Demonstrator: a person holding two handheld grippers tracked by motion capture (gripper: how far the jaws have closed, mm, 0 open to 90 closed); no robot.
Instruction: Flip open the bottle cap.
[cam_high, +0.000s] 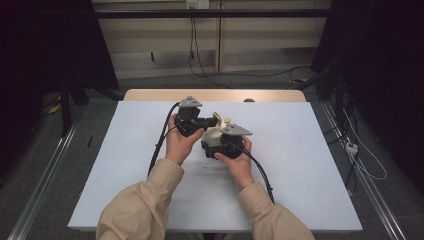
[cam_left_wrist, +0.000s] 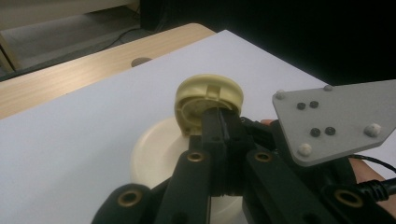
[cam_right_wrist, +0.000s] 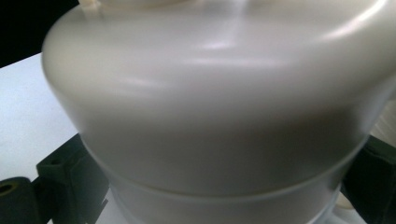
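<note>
Nearest you, your right gripper holds the cream-white round plastic jar by its body. In the right gripper view the jar wall sits hard between the black jaws, one at each lower corner, so the jaws stand wide and are clamped on it. The jar stands on the white table sheet, about mid-table, just ahead of your right hand.

Just beyond, your left gripper comes in from the left. Its jaws are drawn right together, pinched on the edge of the yellowish round flip lid. The lid stands tilted up on edge above the jar's shoulder, its ribbed underside facing the camera.

Judged from this: the jar is steadied and the lid is lifted. Whether the lid is still hinged to the jar or fully free, you can't tell from here; the joint is hidden behind the jaws. What is left is probably swinging or pulling it clear.

Farther back, the bare wooden table edge.
</note>
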